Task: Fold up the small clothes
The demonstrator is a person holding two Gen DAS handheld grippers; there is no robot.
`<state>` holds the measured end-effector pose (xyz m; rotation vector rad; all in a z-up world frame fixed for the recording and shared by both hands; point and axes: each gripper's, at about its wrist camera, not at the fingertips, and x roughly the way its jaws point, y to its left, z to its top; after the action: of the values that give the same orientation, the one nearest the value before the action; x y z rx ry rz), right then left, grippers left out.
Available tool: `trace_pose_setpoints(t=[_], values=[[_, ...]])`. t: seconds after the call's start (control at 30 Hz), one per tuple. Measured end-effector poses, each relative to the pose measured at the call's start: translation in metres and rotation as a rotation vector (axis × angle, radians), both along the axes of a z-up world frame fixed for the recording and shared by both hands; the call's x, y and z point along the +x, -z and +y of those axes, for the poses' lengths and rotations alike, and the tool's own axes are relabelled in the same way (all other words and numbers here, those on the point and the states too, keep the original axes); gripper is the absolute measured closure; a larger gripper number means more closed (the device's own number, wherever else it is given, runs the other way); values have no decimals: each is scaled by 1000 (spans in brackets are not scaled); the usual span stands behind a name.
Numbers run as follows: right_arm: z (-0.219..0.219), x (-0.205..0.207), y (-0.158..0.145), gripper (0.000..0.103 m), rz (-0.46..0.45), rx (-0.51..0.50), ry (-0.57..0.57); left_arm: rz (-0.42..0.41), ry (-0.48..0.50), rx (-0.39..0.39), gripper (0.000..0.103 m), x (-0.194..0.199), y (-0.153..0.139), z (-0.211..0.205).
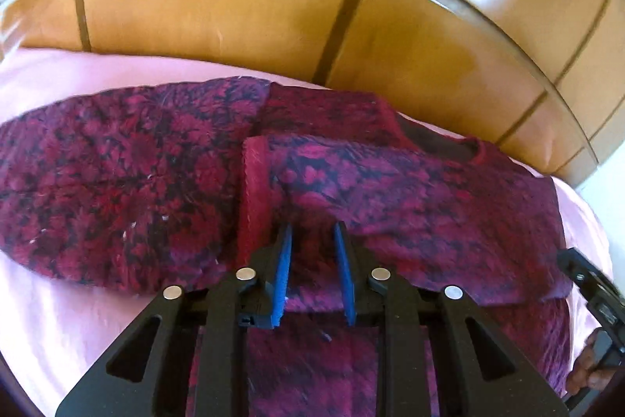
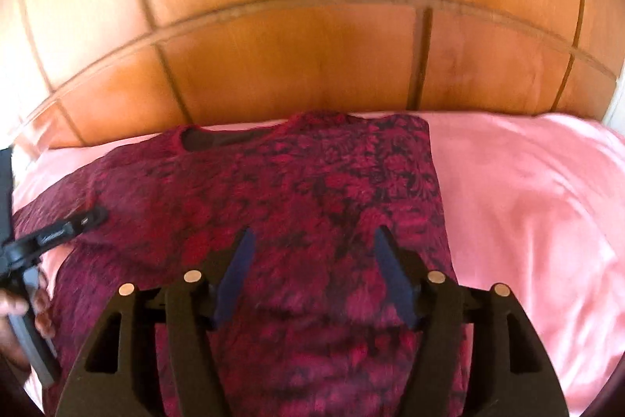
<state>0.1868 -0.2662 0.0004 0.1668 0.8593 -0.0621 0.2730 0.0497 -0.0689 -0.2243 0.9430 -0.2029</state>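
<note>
While the left gripper hovers low over the sweater with its blue pads a narrow gap apart and no cloth pinched between them, the folded-in sleeve lies just ahead of its tips, the ribbed cuff pointing toward the garment's middle. Over the right half of the same sweater, the right gripper hangs released, jaws spread wide with only flat knit beneath them; the garment's right edge runs straight and already looks turned under. In the right-wrist view, the left tool's finger rests on the sweater's left shoulder. Judged from this layout, the step in hand is the side fold: one sleeve is laid across the body, and the hem-to-collar fold is not yet done. A sensible next move calls for both grippers to go to the near hem, pinch it at two corners, and carry it toward the collar without dragging the sleeve loose. Under the sweater, which sits centred near the far edge, lies a pink bedsheet. Beyond that edge rises a glossy panelled wooden headboard.
</note>
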Motion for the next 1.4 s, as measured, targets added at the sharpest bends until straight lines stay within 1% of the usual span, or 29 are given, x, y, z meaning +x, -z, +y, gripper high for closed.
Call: trace_pose_setpoints(t=[0.1,0.17,0.27,0.4,0.47,0.5,0.53,0.6,0.63,0.7,0.83,0.93,0.97,1.03,1.13,1.23,1.3,1.4], values=[[-4,18,22,39,60,-16,23,-18,17,23,81,0,3,-1],[2,20,34,38,45,-63,20,-25,17,19,81,0,4,-1],[13,18,37,38,21,-140,25,-21,10,25,81,-3,1,-2],[17,17,36,38,16,-149,26,-37,3,76,81,-28,-16,-2],[19,15,35,37,13,-158,28,-69,-10,93,81,-44,-26,4],[19,14,35,37,12,-162,29,-83,-20,97,81,-52,-30,10],[20,14,34,37,11,-172,31,-94,-24,84,81,-59,-34,16],[24,10,33,34,12,-193,35,-99,-56,66,73,-72,-39,32],[28,9,30,33,14,-220,38,-107,-73,60,67,-76,-41,39],[40,6,23,29,10,-255,47,-123,-113,45,65,-86,-46,57],[58,-23,4,24,-42,-199,23,-123,-180,25,64,-102,-47,94],[73,-50,1,22,-43,-139,-26,-121,-218,30,64,-111,-45,115],[79,-58,3,21,-36,-123,-41,-123,-228,29,62,-113,-45,121],[90,-73,9,21,-15,-115,-67,-131,-251,29,53,-118,-45,133],[101,-88,20,19,18,-119,-82,-116,-270,-1,53,-122,-40,153],[103,-94,32,13,43,-116,-73,-92,-302,-40,53,-124,-34,173],[96,-94,38,2,59,-95,-70,-70,-334,-87,53,-124,-28,194],[86,-91,45,2,76,-28,-67,-50,-407,-139,53,-122,-23,227]])
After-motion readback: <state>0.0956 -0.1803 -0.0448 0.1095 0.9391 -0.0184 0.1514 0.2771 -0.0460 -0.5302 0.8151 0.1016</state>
